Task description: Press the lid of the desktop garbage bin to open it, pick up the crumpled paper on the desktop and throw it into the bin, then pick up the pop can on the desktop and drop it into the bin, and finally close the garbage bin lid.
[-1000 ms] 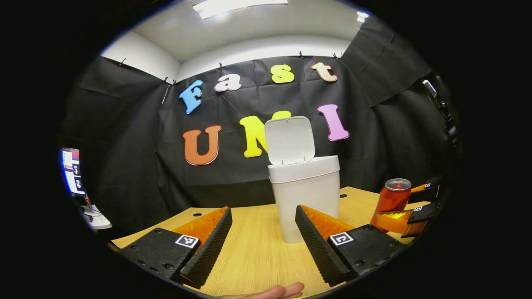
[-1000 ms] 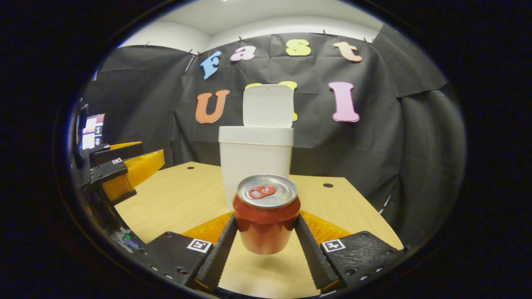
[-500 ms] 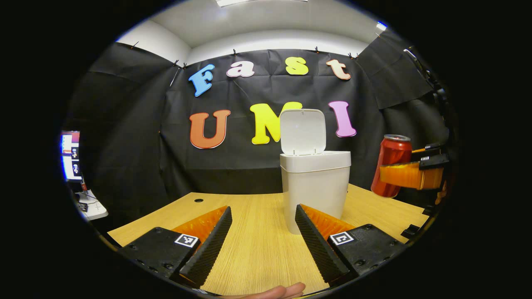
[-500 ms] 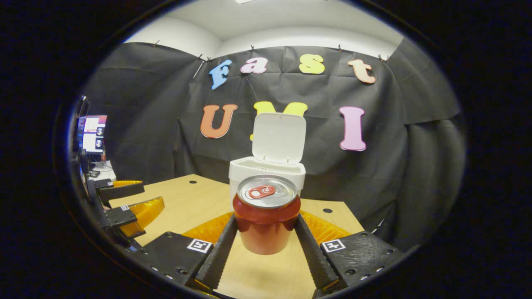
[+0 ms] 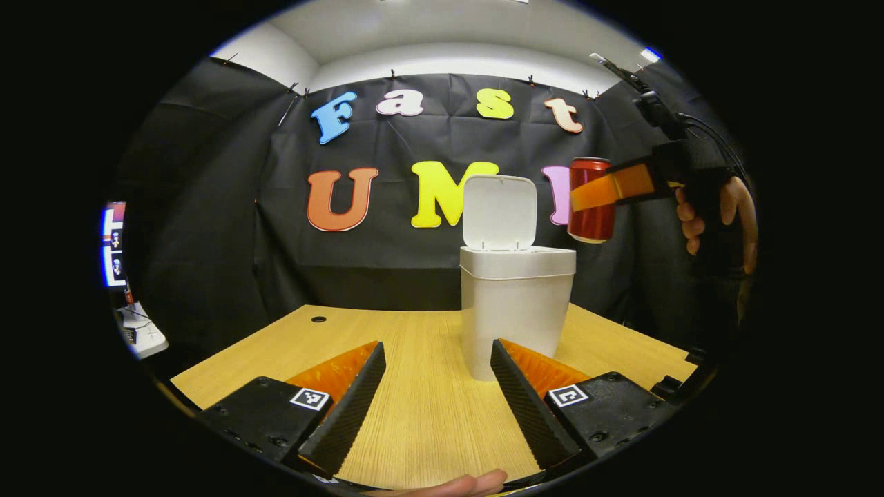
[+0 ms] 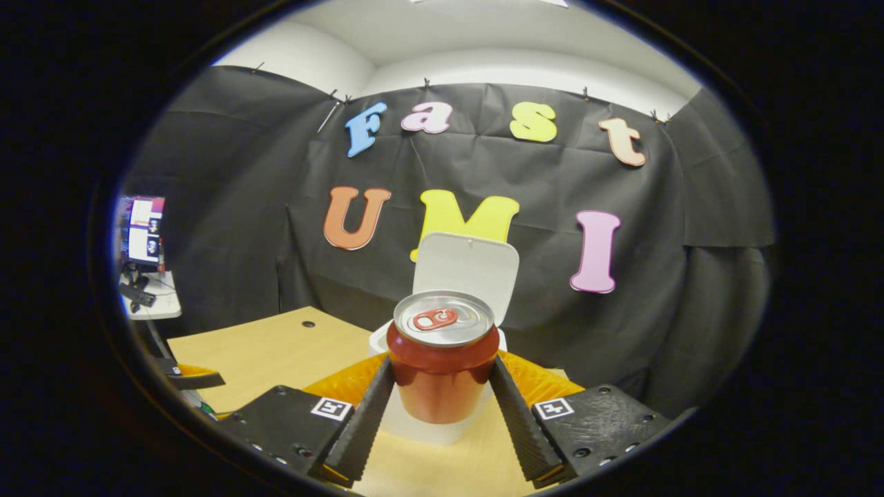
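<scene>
A white desktop bin [image 5: 516, 310] stands on the wooden table [image 5: 421, 407] with its lid [image 5: 499, 211] flipped up. In the left gripper view, my left gripper [image 5: 436, 397] stays low over the table in front of the bin, open with nothing between its fingers. In the right gripper view my right gripper [image 6: 442, 407] is shut on a red pop can [image 6: 443, 366], upright, silver top showing. The left gripper view shows the pop can [image 5: 591, 200] held in the air just right of the lid, above the bin's rim. The bin [image 6: 428, 429] lies partly hidden behind the can, its lid [image 6: 466, 270] above it.
A hand [image 5: 718, 214] holds the right gripper's handle at the far right. A monitor [image 6: 143, 230] and small items stand on a side desk at the left. The table has cable holes [image 5: 318, 319]. A fingertip [image 5: 456, 484] shows at the bottom edge.
My right gripper has lifted the can from table height to above the bin's rim and moved closer to the bin. The left gripper has stayed open, nearly still.
</scene>
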